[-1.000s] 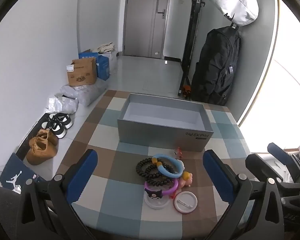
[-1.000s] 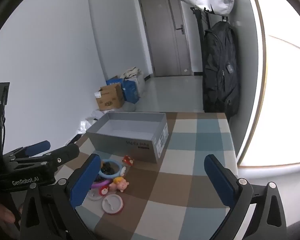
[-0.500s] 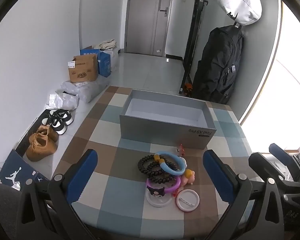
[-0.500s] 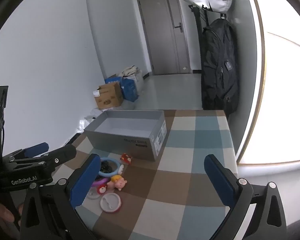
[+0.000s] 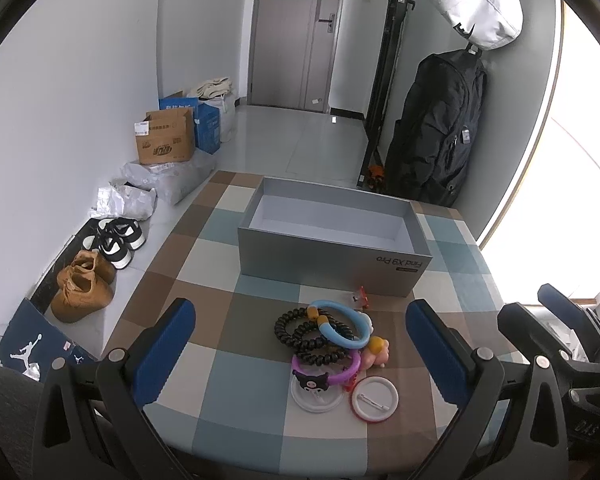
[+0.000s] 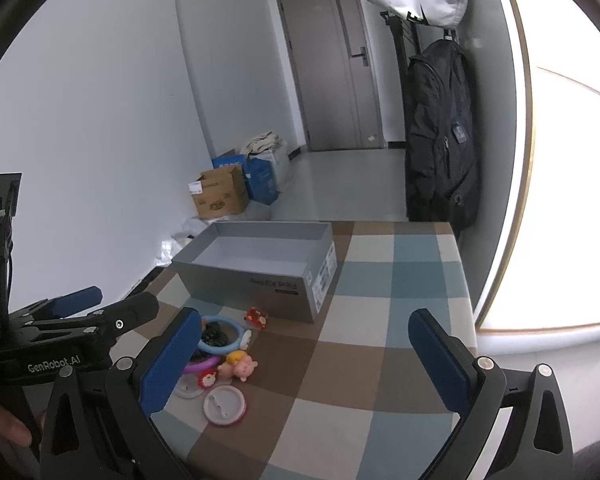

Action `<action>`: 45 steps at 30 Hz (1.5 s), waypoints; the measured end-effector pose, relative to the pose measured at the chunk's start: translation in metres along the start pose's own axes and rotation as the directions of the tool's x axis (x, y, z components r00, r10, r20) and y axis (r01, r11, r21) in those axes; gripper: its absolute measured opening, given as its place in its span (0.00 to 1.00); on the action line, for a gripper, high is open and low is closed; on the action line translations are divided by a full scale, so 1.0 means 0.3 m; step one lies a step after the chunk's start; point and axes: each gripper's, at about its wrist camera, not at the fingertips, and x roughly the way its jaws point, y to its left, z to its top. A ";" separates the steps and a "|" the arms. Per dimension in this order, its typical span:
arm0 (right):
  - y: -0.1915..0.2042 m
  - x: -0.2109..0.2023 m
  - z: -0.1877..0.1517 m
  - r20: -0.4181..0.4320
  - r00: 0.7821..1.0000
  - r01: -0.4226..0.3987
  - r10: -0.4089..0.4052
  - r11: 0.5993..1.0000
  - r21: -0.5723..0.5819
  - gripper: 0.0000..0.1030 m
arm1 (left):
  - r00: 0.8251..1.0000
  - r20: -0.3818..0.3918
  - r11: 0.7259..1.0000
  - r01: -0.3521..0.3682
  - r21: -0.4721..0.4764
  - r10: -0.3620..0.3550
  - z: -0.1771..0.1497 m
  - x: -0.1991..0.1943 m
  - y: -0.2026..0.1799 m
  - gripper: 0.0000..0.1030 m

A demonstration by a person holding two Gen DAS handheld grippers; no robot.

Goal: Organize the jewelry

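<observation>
While both views are drifting slightly back, left gripper (image 5: 300,344) and right gripper (image 6: 304,356) fingers are staying wide open, empty, jewelry pile (image 5: 332,340) sitting untouched on tabletop (image 5: 219,364) before empty gray box (image 5: 332,268), so organizing isn't started.

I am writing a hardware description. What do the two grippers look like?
Both grippers, left gripper and right gripper, have black angular frames with silver screws and flat blue finger pads. White "GenRobot.AI" lettering marks the left one's body in the right wrist view.
</observation>
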 end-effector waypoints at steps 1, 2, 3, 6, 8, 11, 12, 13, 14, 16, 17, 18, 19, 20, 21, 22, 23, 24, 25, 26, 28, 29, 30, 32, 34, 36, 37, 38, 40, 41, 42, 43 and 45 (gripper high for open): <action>0.001 0.000 -0.001 0.000 1.000 0.000 0.000 1.000 -0.001 1.00 | 1.000 0.003 1.000 -0.003 0.004 0.003 -0.001 -0.002 -0.001 0.99; 0.001 -0.001 -0.002 0.000 1.000 0.001 -0.001 1.000 -0.001 1.00 | 1.000 0.005 1.000 -0.005 0.005 0.005 -0.002 -0.003 -0.005 0.99; 0.002 -0.002 -0.003 0.000 1.000 0.001 -0.001 1.000 0.000 1.00 | 1.000 0.004 1.000 -0.003 0.006 0.003 -0.002 -0.003 -0.006 0.99; -0.012 0.008 0.021 -0.004 1.000 -0.001 0.001 1.000 0.007 1.00 | 1.000 0.004 1.000 -0.001 0.005 0.001 -0.003 -0.005 -0.008 0.99; -0.010 0.007 0.019 -0.004 1.000 -0.002 0.002 1.000 0.008 1.00 | 1.000 0.003 1.000 0.003 0.003 -0.003 -0.001 -0.004 -0.006 0.99; 0.000 0.007 0.012 -0.007 1.000 -0.004 0.004 1.000 0.005 1.00 | 1.000 -0.003 1.000 0.008 -0.002 -0.008 0.002 -0.003 -0.004 0.99; 0.004 0.007 0.010 -0.007 1.000 -0.004 0.004 1.000 0.004 1.00 | 1.000 -0.004 1.000 0.012 -0.005 -0.012 0.002 -0.003 -0.003 0.99; -0.006 0.003 0.015 -0.006 1.000 -0.004 0.004 1.000 0.002 1.00 | 1.000 -0.004 1.000 0.012 -0.007 -0.012 0.003 -0.003 -0.002 0.99; -0.005 0.002 0.015 -0.005 1.000 -0.004 0.004 1.000 0.001 1.00 | 1.000 -0.003 1.000 0.011 -0.008 -0.011 0.004 -0.003 -0.001 0.99; -0.003 0.000 0.014 -0.005 1.000 -0.005 0.005 1.000 0.000 1.00 | 1.000 -0.002 1.000 0.013 -0.010 -0.013 0.005 -0.004 0.001 0.99; -0.004 0.001 0.015 -0.005 1.000 -0.005 0.005 1.000 0.001 1.00 | 1.000 -0.002 1.000 0.016 -0.012 -0.016 0.005 -0.004 0.002 0.99; -0.003 0.000 0.014 -0.005 1.000 -0.006 0.006 1.000 0.001 1.00 | 1.000 -0.003 1.000 0.017 -0.013 -0.018 0.007 -0.004 0.004 0.99; -0.002 0.000 0.013 -0.005 1.000 -0.006 0.006 1.000 0.002 1.00 | 1.000 -0.003 1.000 0.019 -0.015 -0.019 0.008 -0.004 0.005 0.99; -0.001 0.000 0.012 -0.007 1.000 -0.006 0.006 1.000 0.002 1.00 | 1.000 -0.004 1.000 0.021 -0.016 -0.021 0.008 -0.004 0.008 0.99; 0.000 0.000 0.011 -0.008 1.000 -0.007 0.007 1.000 0.002 1.00 | 1.000 -0.005 1.000 0.023 -0.018 -0.023 0.006 -0.003 0.010 0.99; 0.001 0.001 0.010 -0.009 1.000 -0.007 0.007 1.000 0.003 1.00 | 1.000 -0.008 0.999 0.026 -0.021 -0.026 0.008 -0.002 0.012 0.99; 0.003 0.001 0.009 -0.010 1.000 -0.008 0.008 1.000 0.004 1.00 | 1.000 -0.010 0.999 0.029 -0.026 -0.030 0.009 -0.001 0.014 0.99; 0.004 0.002 0.008 -0.011 1.000 -0.009 0.009 1.000 0.004 1.00 | 0.999 -0.013 0.999 0.033 -0.032 -0.034 0.011 0.000 0.018 0.99; 0.001 0.011 0.013 -0.013 1.000 -0.009 0.009 1.000 0.005 1.00 | 0.999 -0.015 0.999 0.037 -0.039 -0.038 0.013 0.002 0.023 0.99; -0.003 0.019 0.016 -0.016 1.000 -0.011 0.011 1.000 0.007 1.00 | 0.999 -0.018 0.998 0.040 -0.044 -0.041 0.014 0.004 0.027 0.99; 0.001 0.024 0.015 -0.022 1.000 -0.015 0.015 1.000 0.010 1.00 | 0.998 -0.028 0.997 0.047 -0.054 -0.049 0.018 0.011 0.036 0.99; 0.003 0.027 0.014 -0.025 1.000 -0.017 0.017 1.000 0.011 1.00 | 0.998 -0.033 0.997 0.051 -0.060 -0.053 0.020 0.016 0.041 0.99; 0.006 0.031 0.014 -0.027 0.999 -0.019 0.020 1.000 0.013 1.00 | 0.998 -0.036 0.997 0.054 -0.063 -0.057 0.018 0.019 0.042 0.99; 0.012 0.037 0.014 -0.032 0.999 -0.026 0.026 1.000 0.016 1.00 | 0.997 -0.046 0.995 0.061 -0.074 -0.065 0.020 0.028 0.051 0.99; 0.019 0.044 0.013 -0.036 0.999 -0.029 0.030 0.999 0.018 1.00 | 0.996 -0.052 0.994 0.068 -0.083 -0.073 0.021 0.033 0.055 0.99; 0.005 0.063 0.024 -0.040 0.999 -0.036 0.037 0.999 0.019 1.00 | 0.996 -0.054 0.994 0.071 -0.084 -0.076 0.024 0.036 0.058 0.99; 0.008 0.068 0.024 -0.041 0.998 -0.037 0.038 0.999 0.020 1.00 | 0.996 -0.053 0.994 0.071 -0.082 -0.075 0.024 0.036 0.058 0.99; 0.009 0.071 0.025 -0.042 0.998 -0.039 0.040 0.999 0.021 1.00 | 0.996 -0.052 0.995 0.069 -0.078 -0.074 0.025 0.037 0.058 0.99; 0.012 0.078 0.025 -0.044 0.998 -0.040 0.041 0.999 0.024 1.00 | 0.996 -0.055 0.995 0.063 -0.073 -0.068 0.028 0.042 0.060 0.99; 0.013 0.081 0.025 -0.045 0.998 -0.040 0.041 0.999 0.026 1.00 | 0.996 -0.058 0.995 0.064 -0.071 -0.068 0.030 0.044 0.059 0.99; 0.008 0.088 0.028 -0.048 0.998 -0.041 0.042 0.999 0.029 1.00 | 0.996 -0.059 0.995 0.064 -0.070 -0.068 0.030 0.046 0.059 0.99; 0.008 0.090 0.029 -0.049 0.998 -0.042 0.043 0.999 0.031 1.00 | 0.996 -0.059 0.995 0.063 -0.073 -0.067 0.030 0.047 0.057 0.99; 0.009 0.101 0.031 -0.057 0.997 -0.045 0.046 0.998 0.033 1.00 | 0.996 -0.066 0.995 0.061 -0.077 -0.066 0.033 0.055 0.063 0.99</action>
